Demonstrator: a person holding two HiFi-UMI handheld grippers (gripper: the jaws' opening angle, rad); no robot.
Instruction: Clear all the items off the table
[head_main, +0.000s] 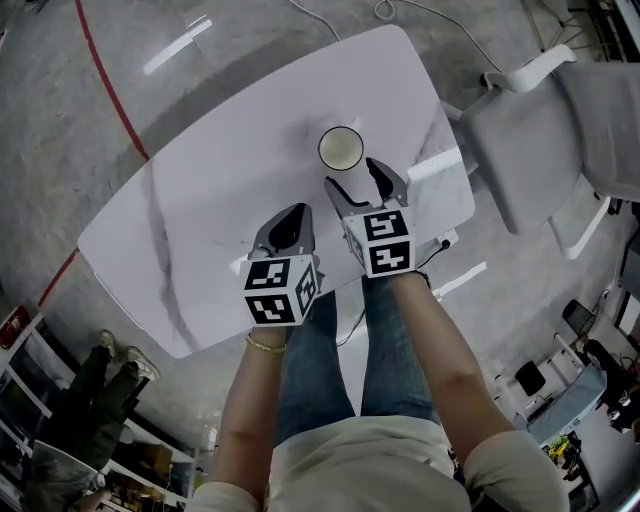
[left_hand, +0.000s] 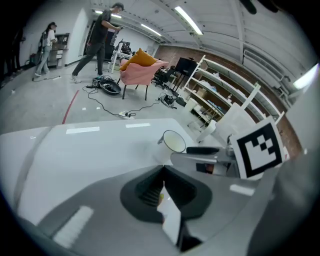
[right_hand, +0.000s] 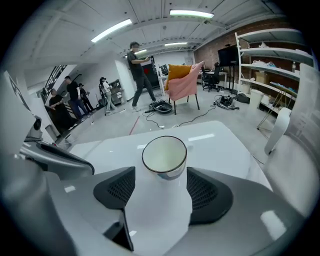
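A white cup (head_main: 340, 148) with a dark rim stands alone on the white marble table (head_main: 200, 220), toward its far side. My right gripper (head_main: 360, 180) is open just short of the cup, nothing between its pads. In the right gripper view the cup (right_hand: 164, 156) stands upright straight ahead of the gap of the right gripper (right_hand: 162, 192), and the pads do not touch it. My left gripper (head_main: 290, 228) is shut and empty, lower left of the cup. In the left gripper view the left gripper (left_hand: 162, 189) has its jaws together, with the cup (left_hand: 174, 141) ahead to the right.
A white chair (head_main: 540, 140) stands against the table's right side. A red line (head_main: 110, 95) crosses the floor at the left. Beyond the table are people (right_hand: 137, 75), a chair draped in pink (right_hand: 182, 82), floor cables and shelves (left_hand: 230, 95).
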